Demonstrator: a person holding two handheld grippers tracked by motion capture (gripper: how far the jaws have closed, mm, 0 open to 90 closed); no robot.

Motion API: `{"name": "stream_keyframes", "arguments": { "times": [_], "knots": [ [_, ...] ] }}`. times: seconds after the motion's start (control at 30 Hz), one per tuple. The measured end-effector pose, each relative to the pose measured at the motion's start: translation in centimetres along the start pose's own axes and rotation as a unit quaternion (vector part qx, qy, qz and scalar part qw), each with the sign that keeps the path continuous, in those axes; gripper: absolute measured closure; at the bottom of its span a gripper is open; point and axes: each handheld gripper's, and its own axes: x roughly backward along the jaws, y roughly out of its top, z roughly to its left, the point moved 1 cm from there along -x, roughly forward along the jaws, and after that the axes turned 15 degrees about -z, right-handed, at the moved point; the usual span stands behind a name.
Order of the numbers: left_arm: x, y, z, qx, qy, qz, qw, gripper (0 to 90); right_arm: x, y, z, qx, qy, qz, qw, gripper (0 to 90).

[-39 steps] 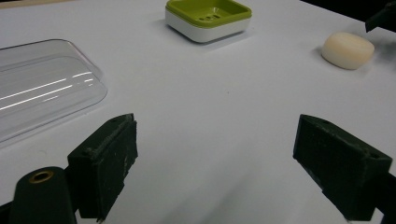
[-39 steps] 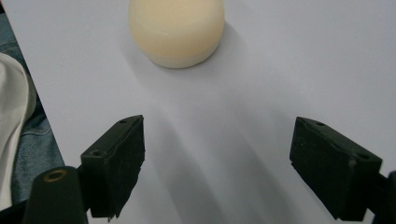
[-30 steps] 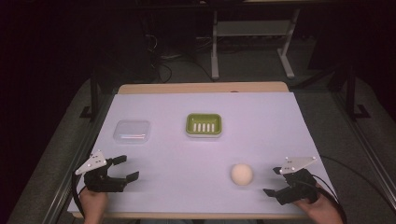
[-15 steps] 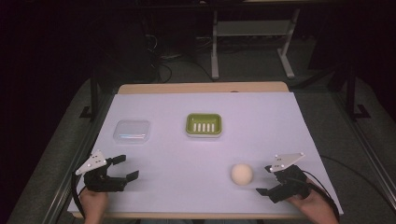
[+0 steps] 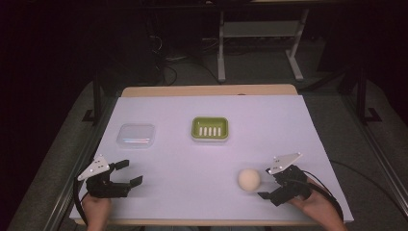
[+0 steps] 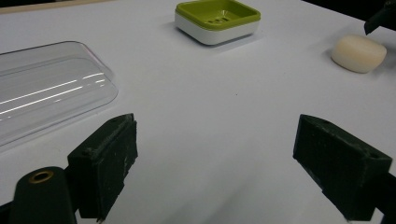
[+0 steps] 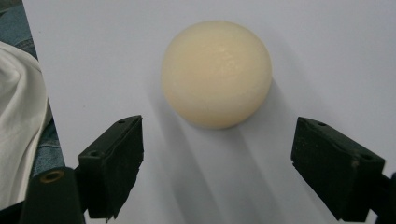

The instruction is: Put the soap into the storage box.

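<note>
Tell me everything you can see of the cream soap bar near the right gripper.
The soap bar is a pale cream, rounded puck with a smooth matte surface, looking whole and dry. It lies flat on the white table cover, near the front right. The right gripper faces it with jaws wide open, not touching it.

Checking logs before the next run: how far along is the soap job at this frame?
Nothing looks done yet: the soap lies bare on the table, apart from the green dish, which is empty. In hand: the right tool is open beside the soap, lined up on it but not touching. The left tool is open over bare table near the clear lid. Gripping and placing remain.
</note>
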Motion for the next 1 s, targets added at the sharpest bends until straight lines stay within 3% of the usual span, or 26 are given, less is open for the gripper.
{"name": "stream_keyframes", "arguments": {
  "times": [0.5,1.0],
  "knots": [
    [-0.1,-0.1,0.0,-0.002,-0.003,0.003,1.0000,13.1,-2.7,1.6,-0.1,0.029,0.015,0.027,0.9991,14.7],
    [-0.1,-0.1,0.0,0.002,-0.004,0.002,1.0000,13.2,-5.1,2.5,-0.2,0.032,0.022,0.062,0.9973,15.6]
  ]
}}
